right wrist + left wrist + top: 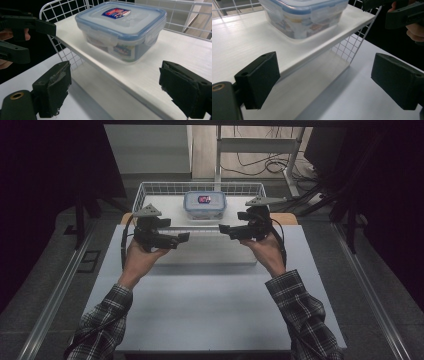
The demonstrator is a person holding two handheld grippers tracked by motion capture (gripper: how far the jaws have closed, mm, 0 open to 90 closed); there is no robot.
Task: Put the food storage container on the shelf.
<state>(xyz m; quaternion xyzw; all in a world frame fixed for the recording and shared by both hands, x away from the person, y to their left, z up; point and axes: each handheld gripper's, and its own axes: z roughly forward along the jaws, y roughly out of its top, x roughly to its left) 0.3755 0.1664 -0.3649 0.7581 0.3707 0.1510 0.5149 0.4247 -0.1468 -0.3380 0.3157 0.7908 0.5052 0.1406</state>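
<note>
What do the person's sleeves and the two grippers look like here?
Both sleeves are dark-and-light plaid. The left gripper and right gripper are black, each topped by a grey three-cornered plate, with a black cable trailing. Their jaws are blocky black pads.

Dim room; grey floor (45, 270); cables (260, 165) behind.

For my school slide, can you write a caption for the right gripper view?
Open right gripper faces a lidded plastic box on a white shelf edged with wire mesh.
</note>
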